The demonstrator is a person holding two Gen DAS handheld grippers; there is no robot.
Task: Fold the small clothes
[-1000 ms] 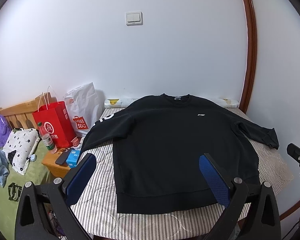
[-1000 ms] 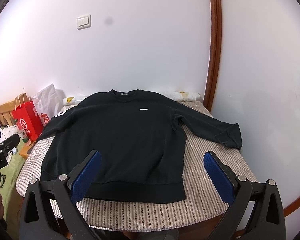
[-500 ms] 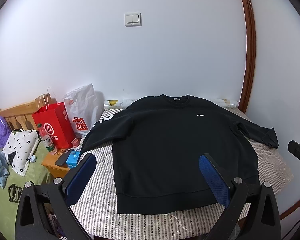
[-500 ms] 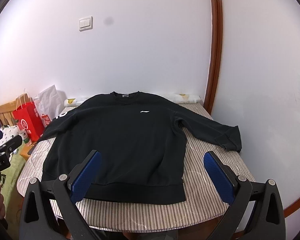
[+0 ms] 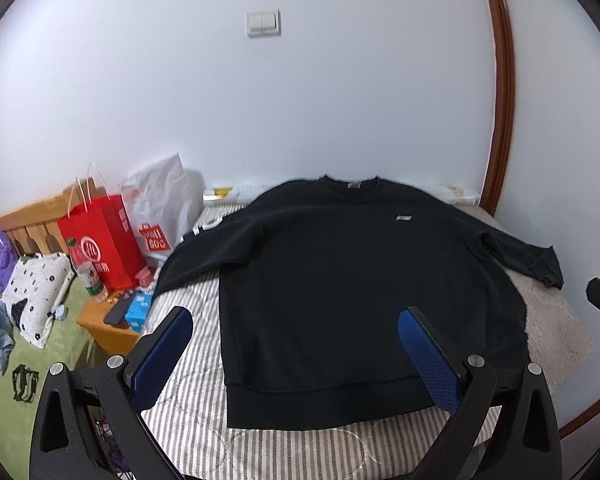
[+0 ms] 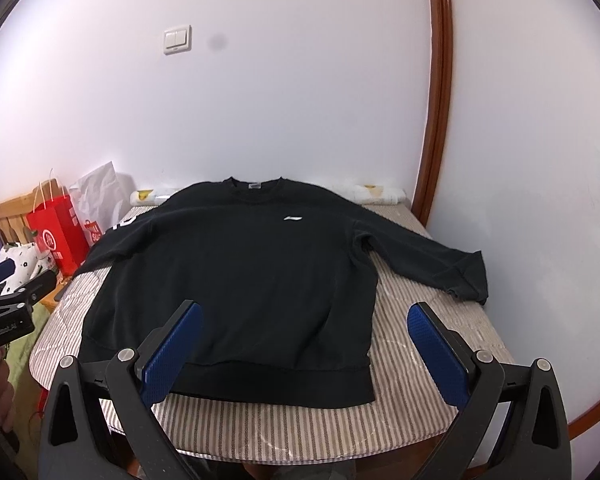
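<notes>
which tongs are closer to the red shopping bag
Left. The left tongs hover over the sweatshirt's bag-side half, nearer the red shopping bag; the right tongs hover toward its far side.

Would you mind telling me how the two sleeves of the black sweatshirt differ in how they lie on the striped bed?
The right sleeve lies wholly on the striped bed, cuff in plain view; the left sleeve runs to the bed's edge, where its cuff hangs out of sight. The left sleeve carries white lettering near the shoulder; the right sleeve shows plain black. Both angle outward from the black sweatshirt, unfolded, and neither is gripped.
</notes>
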